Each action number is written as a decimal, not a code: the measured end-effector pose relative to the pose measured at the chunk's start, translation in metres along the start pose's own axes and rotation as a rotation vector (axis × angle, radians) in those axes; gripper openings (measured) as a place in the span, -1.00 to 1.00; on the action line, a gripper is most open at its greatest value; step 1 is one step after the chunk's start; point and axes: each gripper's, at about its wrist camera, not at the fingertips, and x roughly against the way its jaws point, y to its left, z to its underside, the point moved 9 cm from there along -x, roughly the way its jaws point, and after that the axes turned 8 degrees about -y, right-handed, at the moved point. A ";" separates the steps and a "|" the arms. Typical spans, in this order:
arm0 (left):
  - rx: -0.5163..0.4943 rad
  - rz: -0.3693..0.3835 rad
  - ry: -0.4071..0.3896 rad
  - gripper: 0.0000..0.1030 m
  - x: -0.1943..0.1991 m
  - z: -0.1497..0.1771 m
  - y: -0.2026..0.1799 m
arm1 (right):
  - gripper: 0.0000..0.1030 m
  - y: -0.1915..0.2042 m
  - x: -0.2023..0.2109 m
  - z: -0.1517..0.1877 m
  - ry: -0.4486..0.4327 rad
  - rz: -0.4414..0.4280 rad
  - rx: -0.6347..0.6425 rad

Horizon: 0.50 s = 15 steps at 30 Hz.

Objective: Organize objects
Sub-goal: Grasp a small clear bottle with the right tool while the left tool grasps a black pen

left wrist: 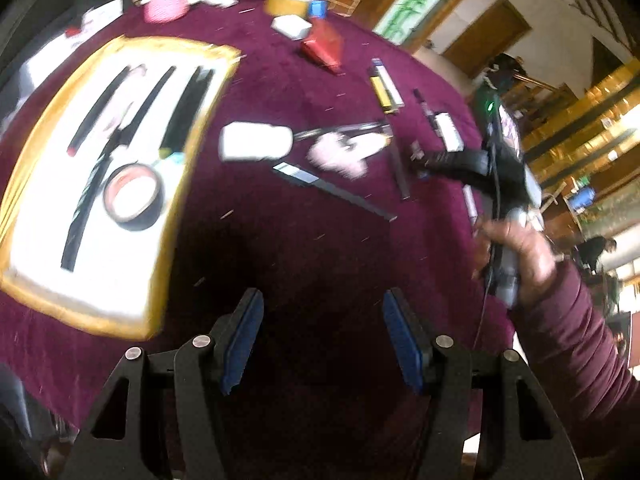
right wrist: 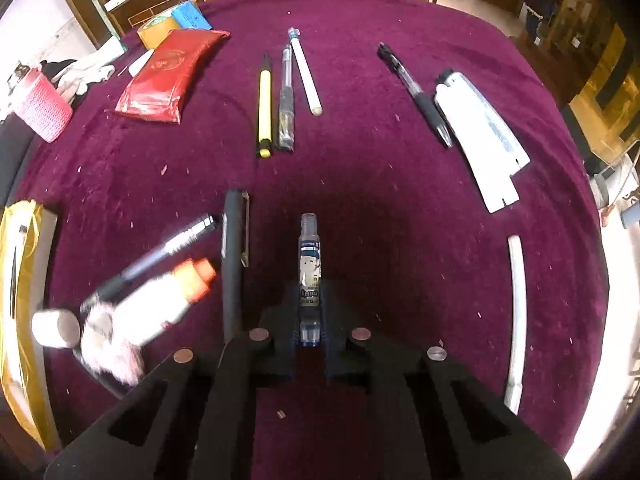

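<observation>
right gripper clamped on a clear pen with a printed label, the pen's near end pinched between the pads, its far end pointing out over the maroon tablecloth. left gripper hovering above bare cloth, blue pads well apart, nothing between them. just left of the held pen: a black pen with a clip, then a white bottle with an orange cap and a silver pen, blurred. farther off: a yellow pen, a dark clear pen and a white stick side by side, a red pouch to the left, a black-grip pen touching a white lighter-shaped case to the right. in the left wrist view, a gold-rimmed white tray at far left holding black pens and a tape roll; a hand in a maroon sleeve at right, gripping the other tool's handle.
</observation>
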 end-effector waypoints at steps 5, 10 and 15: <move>-0.112 0.061 0.003 0.08 -0.042 -0.033 -0.053 | -0.87 -0.027 0.025 0.037 0.029 -0.037 -0.052; -0.191 0.125 0.043 0.08 -0.107 -0.059 -0.101 | -0.86 -0.052 0.045 0.072 0.029 -0.075 -0.127; -0.305 0.054 0.071 0.08 -0.167 -0.070 -0.119 | -0.86 -0.070 0.055 0.085 0.009 -0.094 -0.189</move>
